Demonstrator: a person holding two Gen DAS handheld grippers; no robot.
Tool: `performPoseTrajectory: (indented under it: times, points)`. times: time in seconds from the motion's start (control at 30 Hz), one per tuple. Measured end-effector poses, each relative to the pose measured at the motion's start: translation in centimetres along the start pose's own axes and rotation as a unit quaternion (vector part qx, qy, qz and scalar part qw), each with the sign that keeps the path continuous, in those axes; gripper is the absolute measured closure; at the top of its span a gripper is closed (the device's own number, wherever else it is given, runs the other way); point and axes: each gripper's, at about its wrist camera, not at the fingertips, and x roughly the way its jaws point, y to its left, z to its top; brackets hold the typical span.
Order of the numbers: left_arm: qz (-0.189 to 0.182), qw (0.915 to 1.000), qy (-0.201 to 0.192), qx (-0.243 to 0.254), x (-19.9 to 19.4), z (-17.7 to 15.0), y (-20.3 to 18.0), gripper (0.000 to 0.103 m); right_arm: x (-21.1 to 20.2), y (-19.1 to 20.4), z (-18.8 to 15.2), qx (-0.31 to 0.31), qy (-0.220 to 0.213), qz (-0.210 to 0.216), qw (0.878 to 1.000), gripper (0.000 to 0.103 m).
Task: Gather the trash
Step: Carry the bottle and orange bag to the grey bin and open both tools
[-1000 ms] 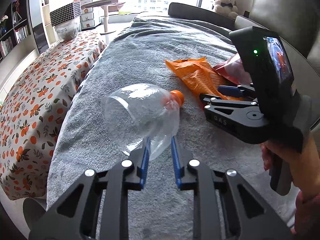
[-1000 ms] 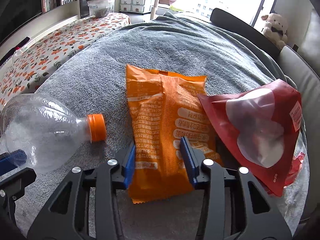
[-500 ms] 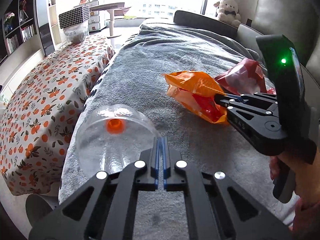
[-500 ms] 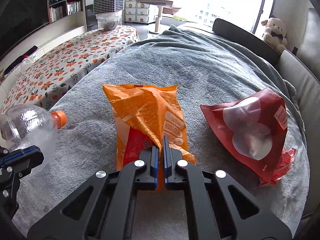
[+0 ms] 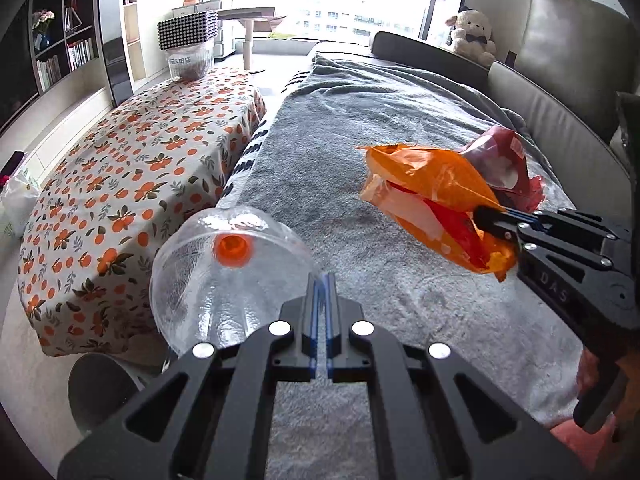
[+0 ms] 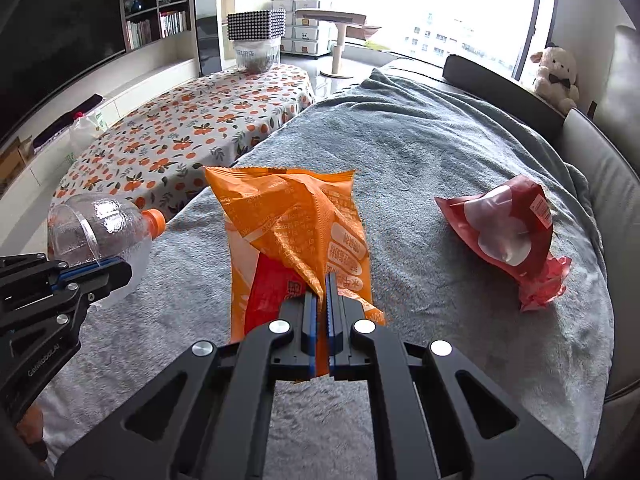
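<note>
Now aloft over the grey blanket point(image 6: 460, 184): left gripper point(image 5: 323, 312) clamped on clear bottle point(image 5: 224, 276), right gripper point(image 6: 321, 308) on orange bag point(image 6: 292, 224), red bag point(image 6: 508, 236) lying right, probably nearer the right fingers.

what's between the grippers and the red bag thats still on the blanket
Nothing visible on the grey blanket blocks the red bag, but both grippers are full: the right gripper holds the orange bag, the left gripper the clear bottle.

White letters "DAS" stand on the black plastic right gripper point(image 5: 486, 216); print on the crumpled orange snack bag point(image 6: 296, 236) is too small to read.
</note>
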Motion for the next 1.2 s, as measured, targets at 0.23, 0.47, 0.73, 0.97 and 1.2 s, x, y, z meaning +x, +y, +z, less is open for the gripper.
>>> performPoseTrajectory:
  times: [0.23,0.47,0.73,0.97,1.2]
  points:
    - [0.012,0.9997,-0.011,-0.019,-4.2,-2.6,2.9,0.1,-4.0,3.7,-1.5,-0.007,-0.007,0.01,1.0,0.1]
    - [0.037,0.9978,-0.028,-0.047,-9.1,-6.1,8.3,0.1,-7.4,9.7,-2.5,-0.032,-0.017,0.036,0.999,0.1]
    - [0.092,0.9909,-0.034,-0.092,-14.1,-10.8,17.5,0.1,-8.4,20.3,-2.8,-0.082,-0.02,0.098,0.992,0.1]
    - [0.141,0.9797,-0.02,-0.141,-16.5,-15.1,25.9,0.1,-6.4,30.2,-3.5,-0.116,0.011,0.165,0.979,0.1]
    - [0.162,0.9689,0.006,-0.187,-16.6,-18.8,32.5,0.1,-1.8,38.2,-4.6,-0.138,0.068,0.196,0.968,0.1]
